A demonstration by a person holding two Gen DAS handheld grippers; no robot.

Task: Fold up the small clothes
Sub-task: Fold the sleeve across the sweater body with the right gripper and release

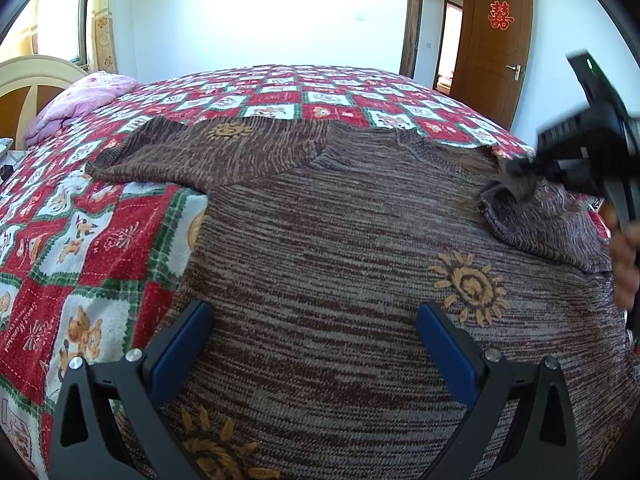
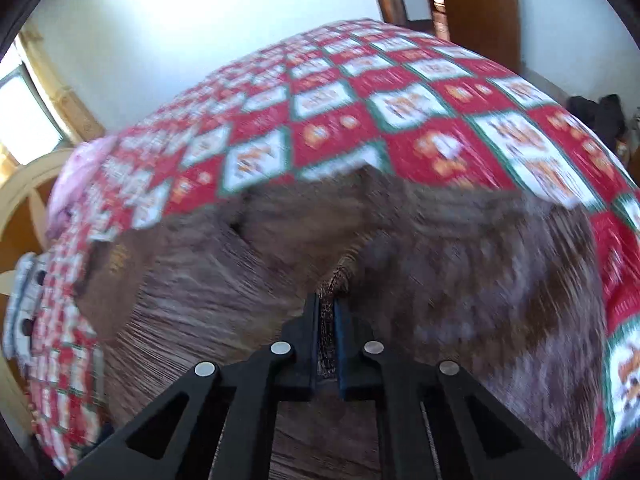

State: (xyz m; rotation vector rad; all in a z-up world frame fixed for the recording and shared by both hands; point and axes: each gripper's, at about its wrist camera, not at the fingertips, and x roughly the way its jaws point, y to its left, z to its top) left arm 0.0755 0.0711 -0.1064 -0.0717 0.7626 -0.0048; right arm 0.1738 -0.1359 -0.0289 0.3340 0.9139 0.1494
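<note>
Two grippers in play, both over brown marled knit sweater with orange sunflower motifs (image 1: 340, 248), spread flat on red-and-white checked bedspread with green borders and animal prints (image 1: 80, 248).

Left gripper (image 1: 312, 320): jaws wide apart, blue pads (image 1: 188, 344) clear of each other, nothing clamped. Sweater body directly under and between fingers; contact with fabric not resolvable. Bedspread showing just outside left finger. One orange sunflower just ahead of right finger, another close below near lower frame edge.

Further ahead of left gripper: one sleeve laid out to the left across bedspread, collar area beyond centre.

Ahead-right of left gripper: right gripper (image 1: 520, 176) clamped on brown sweater fabric at far right edge of garment, fabric bunched and pulled up at pinch point. Person's hand (image 1: 626, 264) on its handle, partly cut by frame edge.

Right wrist view: right gripper (image 2: 327, 312) jaws nearly closed, thin strip of knit pinched between black fingers, fold of fabric standing up just past tips. Rest of sweater ahead and to both sides, heavily motion-blurred. Bedspread beyond it.

Far field: pink rumpled quilt (image 1: 84, 96) and cream curved headboard (image 1: 28, 76) far left, white wall behind bed, brown wooden door with red paper decoration (image 1: 496, 40) far right.
</note>
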